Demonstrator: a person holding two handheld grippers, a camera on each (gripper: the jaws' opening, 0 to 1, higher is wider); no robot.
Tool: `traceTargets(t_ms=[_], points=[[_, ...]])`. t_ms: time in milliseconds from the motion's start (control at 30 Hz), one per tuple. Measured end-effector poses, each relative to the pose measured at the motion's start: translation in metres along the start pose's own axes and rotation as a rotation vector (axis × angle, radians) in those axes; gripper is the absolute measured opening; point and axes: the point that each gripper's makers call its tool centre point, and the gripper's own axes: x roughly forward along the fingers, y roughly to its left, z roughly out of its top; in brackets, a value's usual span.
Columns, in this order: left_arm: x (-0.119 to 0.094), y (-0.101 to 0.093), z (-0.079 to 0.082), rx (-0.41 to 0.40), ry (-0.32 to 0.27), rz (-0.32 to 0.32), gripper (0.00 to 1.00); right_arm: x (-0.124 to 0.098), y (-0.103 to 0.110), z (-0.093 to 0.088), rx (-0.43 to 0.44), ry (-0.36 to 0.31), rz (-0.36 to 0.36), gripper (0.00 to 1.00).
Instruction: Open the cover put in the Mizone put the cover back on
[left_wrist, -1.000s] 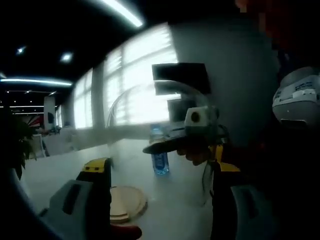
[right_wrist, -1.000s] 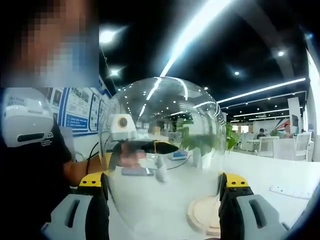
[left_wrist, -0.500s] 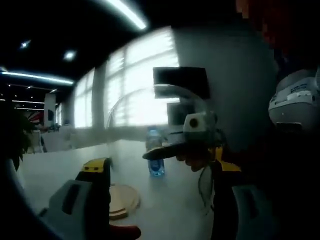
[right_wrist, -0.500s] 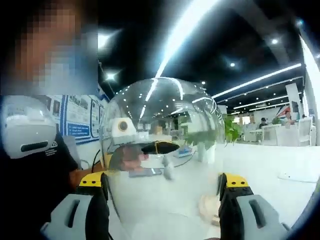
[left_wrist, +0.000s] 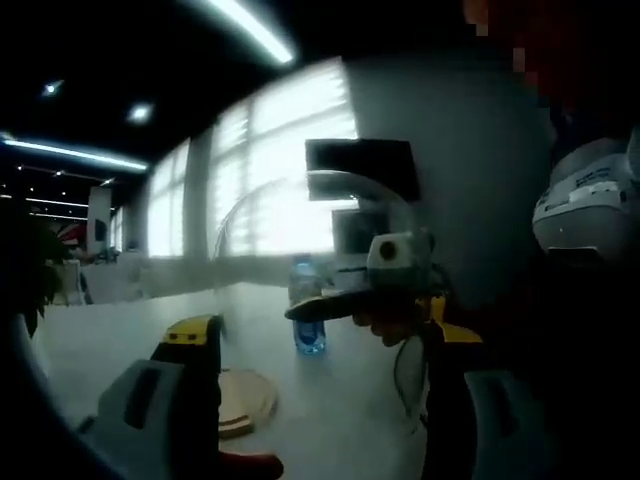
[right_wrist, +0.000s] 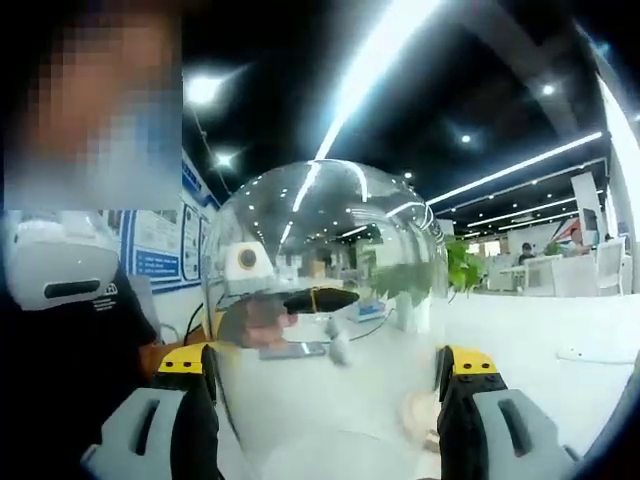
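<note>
Little change since a second ago: in the left gripper view the Mizone bottle (left_wrist: 308, 318) has drifted slightly left, likely camera movement. The bottle stands upright on the white table (left_wrist: 340, 400), beyond the round wooden base (left_wrist: 243, 400). Right gripper (right_wrist: 325, 385) is clamped on the clear dome cover (right_wrist: 325, 300), jaws pressing on either side, holding it off the table. Left gripper (left_wrist: 315, 375) stands wide, holding nothing.
</note>
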Motion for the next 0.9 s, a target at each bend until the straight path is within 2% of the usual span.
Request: traceTargets(t_ms=[333, 700, 900], points=[[-0.003, -0.005, 0.000, -0.031, -0.012, -0.008, 0.72, 0.000, 0.003, -0.002, 0.000, -0.001, -0.005, 0.86], [-0.012, -0.004, 0.002, -0.027, -0.009, -0.025, 0.68, -0.005, 0.002, -0.006, -0.014, 0.041, 0.001, 0.81], [-0.018, -0.006, -0.002, 0.015, 0.017, -0.032, 0.64, -0.009, 0.003, -0.008, -0.033, 0.060, -0.007, 0.78]])
